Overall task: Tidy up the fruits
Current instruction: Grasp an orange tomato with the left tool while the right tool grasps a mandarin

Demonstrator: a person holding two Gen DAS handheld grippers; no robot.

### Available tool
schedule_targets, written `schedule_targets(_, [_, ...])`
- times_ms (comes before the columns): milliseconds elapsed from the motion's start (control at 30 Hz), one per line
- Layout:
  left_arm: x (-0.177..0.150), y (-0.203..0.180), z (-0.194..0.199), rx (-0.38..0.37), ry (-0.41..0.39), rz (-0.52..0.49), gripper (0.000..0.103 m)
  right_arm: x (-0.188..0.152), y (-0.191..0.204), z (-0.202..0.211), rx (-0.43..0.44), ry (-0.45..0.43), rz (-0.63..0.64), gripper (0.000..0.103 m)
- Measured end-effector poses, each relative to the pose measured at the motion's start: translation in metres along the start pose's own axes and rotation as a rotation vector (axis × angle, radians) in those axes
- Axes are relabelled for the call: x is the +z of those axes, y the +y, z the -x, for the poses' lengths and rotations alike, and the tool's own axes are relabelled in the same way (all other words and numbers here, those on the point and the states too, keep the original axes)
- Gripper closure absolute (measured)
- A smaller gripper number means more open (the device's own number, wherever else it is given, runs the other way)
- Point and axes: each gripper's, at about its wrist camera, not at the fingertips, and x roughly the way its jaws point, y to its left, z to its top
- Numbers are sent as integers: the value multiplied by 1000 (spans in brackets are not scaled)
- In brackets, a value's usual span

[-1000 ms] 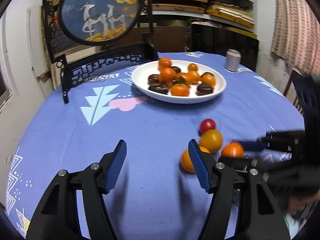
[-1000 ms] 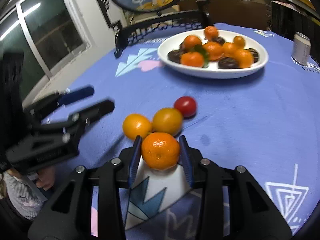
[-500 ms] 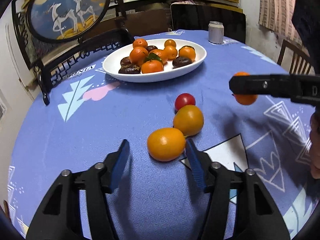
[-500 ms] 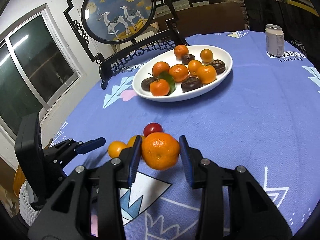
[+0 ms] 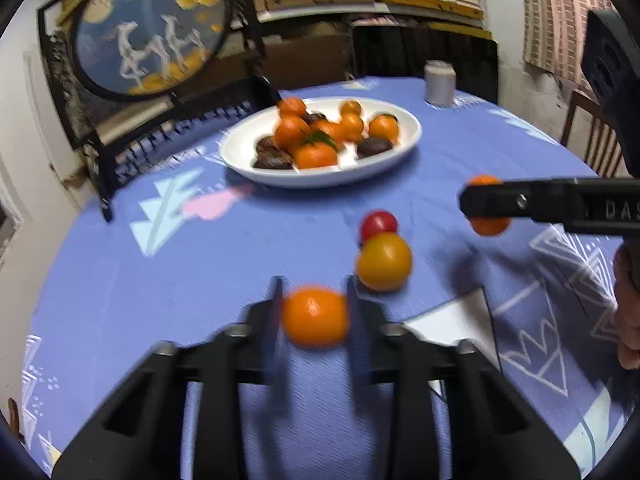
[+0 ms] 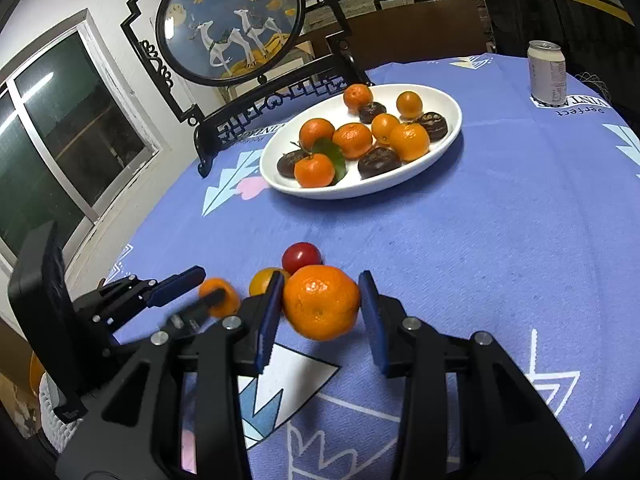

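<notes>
Blue patterned tablecloth (image 6: 500, 240) covers the round table, with shelves and a framed round deer picture (image 6: 232, 20) behind it.

My left gripper (image 5: 314, 316) is clamped on a small orange (image 5: 315, 317); both pads press its sides, though this view is blurred. My right gripper (image 6: 320, 306) is clamped on a larger tangerine (image 6: 322, 302), which I hold clear of the cloth.

Just beyond the left gripper a yellow-orange fruit (image 5: 383, 262) sits on the cloth, touching a red tomato (image 5: 379, 224) behind it. From the right wrist view I see the same pair just past my held tangerine, the tomato (image 6: 301, 256) the farther one.

Further back stands a white oval plate (image 6: 448, 140) holding tangerines, dark round fruits and a green leaf. A drink can (image 6: 547, 72) stands near the far right edge, well apart from the plate.
</notes>
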Motion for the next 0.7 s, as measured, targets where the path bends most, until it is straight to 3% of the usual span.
schedule_targets(167, [11, 10, -8, -35, 19, 42, 84, 1, -2, -1, -2, 2, -3, 64])
schedule_targets(300, [4, 5, -8, -34, 13, 7, 82, 0, -3, -4, -1, 15, -4, 64])
schedule_targets(600, [-1, 18, -18, -60, 61, 59, 51, 1, 0, 1, 19, 4, 5, 63])
schedule_targets(700, [-4, 14, -21, -74, 88, 45, 51, 0, 2, -1, 10, 10, 15, 63])
